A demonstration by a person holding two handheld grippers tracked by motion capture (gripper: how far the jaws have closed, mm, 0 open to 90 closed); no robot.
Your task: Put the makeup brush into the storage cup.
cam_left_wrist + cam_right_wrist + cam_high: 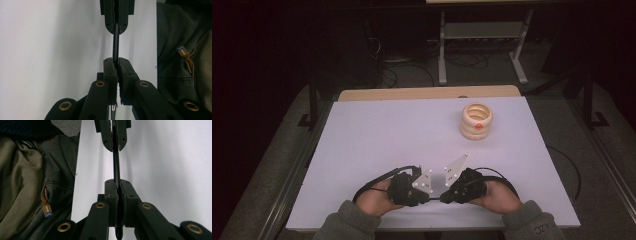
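Rod (115,42) spans the gap between the two grippers, low over the near edge of the bench (377,135), just ahead of the person. Left gripper (116,65) has its fingers closed on one end; right gripper (118,185) has its fingers closed on the other. Judged step: two-ended hold, possibly ahead of a pull-apart or a hand-over. Next move calls for a straight pull along the rod's axis, or for one side to let go. Both hands rest near the bench edge, grippers tip to tip. Ring stack (476,121) stands well apart, far right.
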